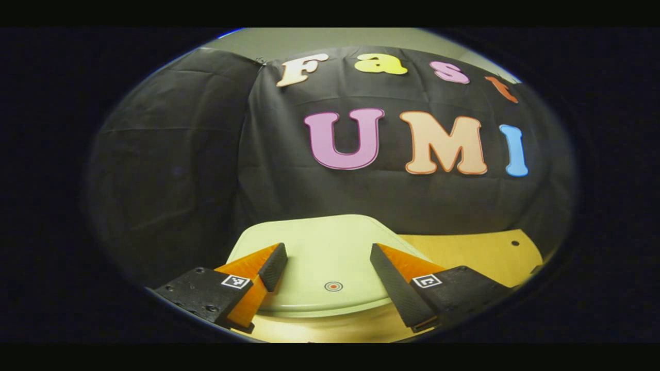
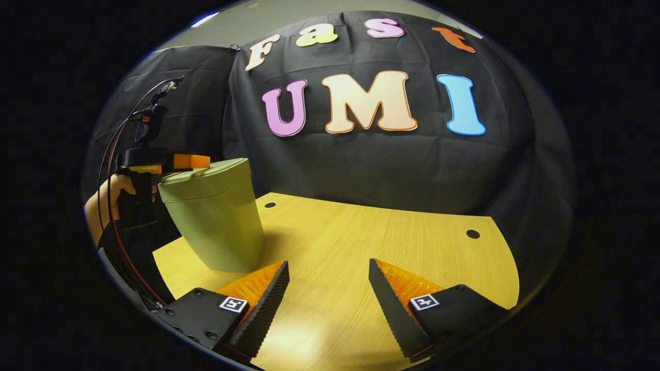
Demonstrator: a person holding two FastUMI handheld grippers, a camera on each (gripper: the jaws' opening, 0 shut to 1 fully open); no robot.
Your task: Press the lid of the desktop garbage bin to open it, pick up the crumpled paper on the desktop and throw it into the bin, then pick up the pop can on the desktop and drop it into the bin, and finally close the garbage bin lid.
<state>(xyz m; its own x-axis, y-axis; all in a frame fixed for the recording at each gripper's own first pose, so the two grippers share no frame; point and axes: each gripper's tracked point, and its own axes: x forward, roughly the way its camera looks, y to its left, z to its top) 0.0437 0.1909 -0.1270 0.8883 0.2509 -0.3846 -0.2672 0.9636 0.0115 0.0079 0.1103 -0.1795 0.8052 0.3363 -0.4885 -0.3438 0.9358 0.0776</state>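
Left gripper (image 1: 327, 257) hung spread and empty over the closed bin lid (image 1: 319, 247) near the table's left edge (image 2: 170, 252), lined up to press; right gripper (image 2: 329, 281) also spread, idle.

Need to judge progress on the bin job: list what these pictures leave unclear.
- Bin's inside: lid closed in both views, so contents stay hidden.
- Left gripper above the lid, right gripper view: too small to tell whether it touches.
- Bin's base, left gripper view: hidden under the lid.
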